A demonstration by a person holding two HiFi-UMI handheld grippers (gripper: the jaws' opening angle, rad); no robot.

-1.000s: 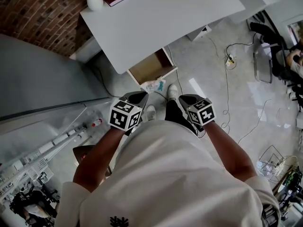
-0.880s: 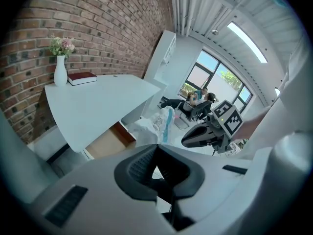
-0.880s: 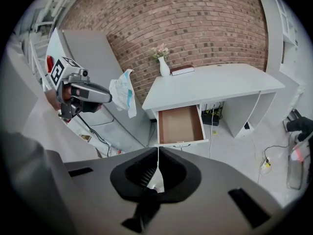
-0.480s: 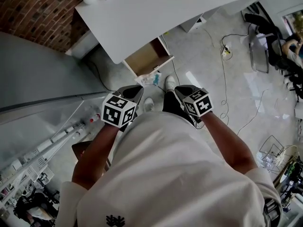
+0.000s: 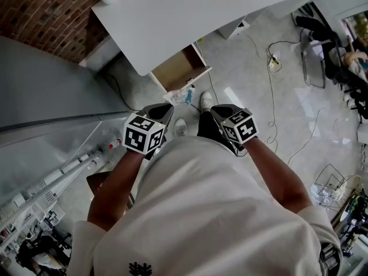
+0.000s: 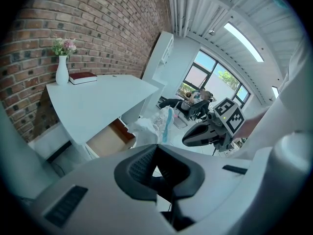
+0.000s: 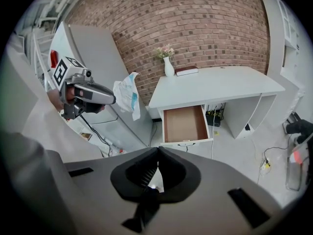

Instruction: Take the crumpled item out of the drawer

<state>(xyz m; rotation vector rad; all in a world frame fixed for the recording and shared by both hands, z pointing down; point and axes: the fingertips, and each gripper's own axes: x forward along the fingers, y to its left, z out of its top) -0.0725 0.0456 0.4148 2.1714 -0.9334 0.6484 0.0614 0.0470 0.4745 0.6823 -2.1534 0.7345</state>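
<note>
A: So, where is the crumpled white plastic wrapper with the blue strip?
B: Right at the tips of the left gripper. Its jaws are closed on one edge of the wrapper, and the rest bunches up just beyond and above the tips.
A: Clear of the drawer, then?
B: Yes. The open white drawer with the brown wooden inside lies well ahead of the left jaws, lower down and off to their left.
A: And the right gripper?
B: Its jaws are pressed together on themselves, gripping nothing. The drawer stands almost straight ahead of them. The wrapper hangs up and to the left of those jaws, well apart from them.
A: How do the two grippers sit to one another?
B: Side by side, close in front of the person's white shirt. From the left jaws, the right gripper is off to the right, near but not touching.
A: What is past the drawer?
B: The flat white desk it slides from, farther ahead of both pairs of jaws. At the desk's far edge, against the red brick wall, stands a white vase with a small bunch of flowers, and a dark red book lies just beside it.
</note>
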